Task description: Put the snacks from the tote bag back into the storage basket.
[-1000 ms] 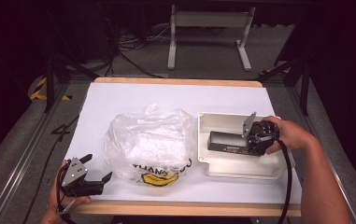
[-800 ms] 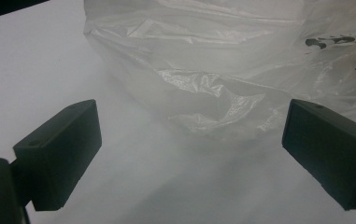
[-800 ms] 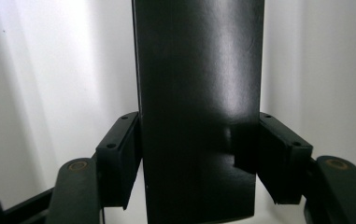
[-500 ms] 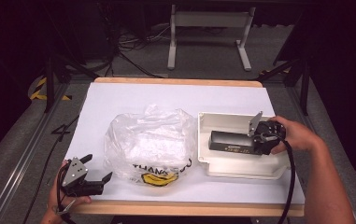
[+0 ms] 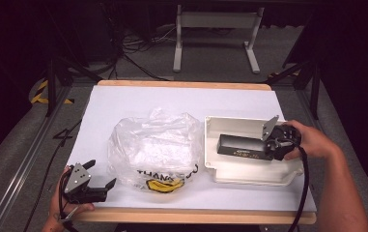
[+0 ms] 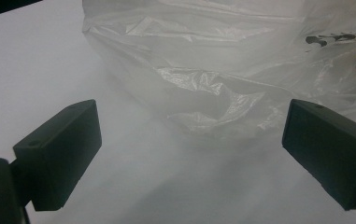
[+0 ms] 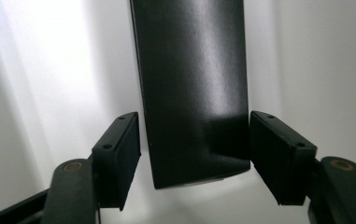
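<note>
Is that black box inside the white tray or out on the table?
Inside. The black box lies flat in the white tray, whose rim surrounds it. The right gripper straddles its near end, jaws just opening.

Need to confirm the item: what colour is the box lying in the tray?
Black, a plain long box in the white tray; clearest in the high view.

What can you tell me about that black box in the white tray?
The black box is long, slim and rectangular, with a smooth, slightly glossy skin like card and small print along one side. It lies flat in the white tray, lengthwise across it. The right gripper straddles its near end; its jaws have just been opening, a gap showing at one pad.
</note>
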{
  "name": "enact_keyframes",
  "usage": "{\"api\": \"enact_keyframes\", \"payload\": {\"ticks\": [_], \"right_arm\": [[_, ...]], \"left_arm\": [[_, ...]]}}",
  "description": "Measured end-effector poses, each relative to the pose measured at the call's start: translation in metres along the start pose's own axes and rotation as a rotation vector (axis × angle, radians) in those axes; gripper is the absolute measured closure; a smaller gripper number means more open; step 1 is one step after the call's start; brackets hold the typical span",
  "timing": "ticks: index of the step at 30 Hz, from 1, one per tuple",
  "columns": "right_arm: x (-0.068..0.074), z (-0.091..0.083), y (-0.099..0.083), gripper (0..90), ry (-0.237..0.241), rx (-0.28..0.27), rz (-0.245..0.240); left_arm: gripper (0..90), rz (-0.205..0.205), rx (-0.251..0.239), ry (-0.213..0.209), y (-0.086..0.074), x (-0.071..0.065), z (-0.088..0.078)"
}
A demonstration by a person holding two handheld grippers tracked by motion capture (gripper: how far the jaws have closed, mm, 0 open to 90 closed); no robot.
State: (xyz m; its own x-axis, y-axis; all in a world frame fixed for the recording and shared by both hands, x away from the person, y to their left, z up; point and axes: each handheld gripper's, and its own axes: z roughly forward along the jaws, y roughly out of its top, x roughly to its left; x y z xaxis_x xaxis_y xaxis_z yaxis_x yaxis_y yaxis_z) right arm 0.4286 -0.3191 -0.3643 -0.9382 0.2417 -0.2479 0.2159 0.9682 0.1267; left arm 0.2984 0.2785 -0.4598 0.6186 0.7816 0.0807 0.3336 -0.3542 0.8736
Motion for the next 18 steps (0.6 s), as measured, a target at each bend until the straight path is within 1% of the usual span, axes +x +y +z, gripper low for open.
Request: {"api": "enact_keyframes", "payload": {"ticks": [2,5,6,7,9,11,12,14,15,17,18], "right_arm": [[0.002,-0.003,-0.001,35.5,-0.001,-0.020,0.001],[0.002,-0.007,-0.003,34.7,-0.009,-0.033,0.005],[0.003,-0.007,-0.003,33.5,-0.024,-0.032,0.011],[0.004,-0.008,-0.003,33.4,-0.037,-0.032,0.007],[0.004,-0.011,-0.004,34.1,-0.039,-0.046,0.013],[0.004,-0.014,-0.004,32.7,-0.062,-0.058,0.022],[0.004,-0.016,-0.004,31.4,-0.070,-0.076,0.032],[0.004,-0.020,-0.005,30.1,-0.068,-0.114,0.047],[0.004,-0.021,-0.005,29.3,-0.077,-0.134,0.045],[0.006,-0.025,-0.005,28.3,-0.086,-0.169,0.058],[0.007,-0.027,-0.006,26.9,-0.102,-0.189,0.061]], "left_arm": [[5.7,-0.003,-0.001,-0.001,0.000,0.000,0.000],[5.7,0.000,0.000,0.001,0.000,0.000,0.000],[5.7,0.002,0.002,-0.001,0.000,0.000,0.000],[5.7,0.002,0.002,-0.002,0.000,0.000,0.000],[5.7,0.001,0.001,0.001,0.000,0.000,0.000],[5.7,0.000,0.000,0.000,0.000,0.000,0.000],[5.7,0.000,0.001,0.001,0.000,0.000,0.000],[5.7,0.001,0.002,-0.002,0.000,0.000,0.000],[5.7,0.003,0.001,-0.003,0.000,0.000,0.000],[5.7,-0.007,0.000,-0.003,0.000,-0.001,0.000],[5.7,-0.002,0.000,-0.002,0.000,0.000,0.000]]}}
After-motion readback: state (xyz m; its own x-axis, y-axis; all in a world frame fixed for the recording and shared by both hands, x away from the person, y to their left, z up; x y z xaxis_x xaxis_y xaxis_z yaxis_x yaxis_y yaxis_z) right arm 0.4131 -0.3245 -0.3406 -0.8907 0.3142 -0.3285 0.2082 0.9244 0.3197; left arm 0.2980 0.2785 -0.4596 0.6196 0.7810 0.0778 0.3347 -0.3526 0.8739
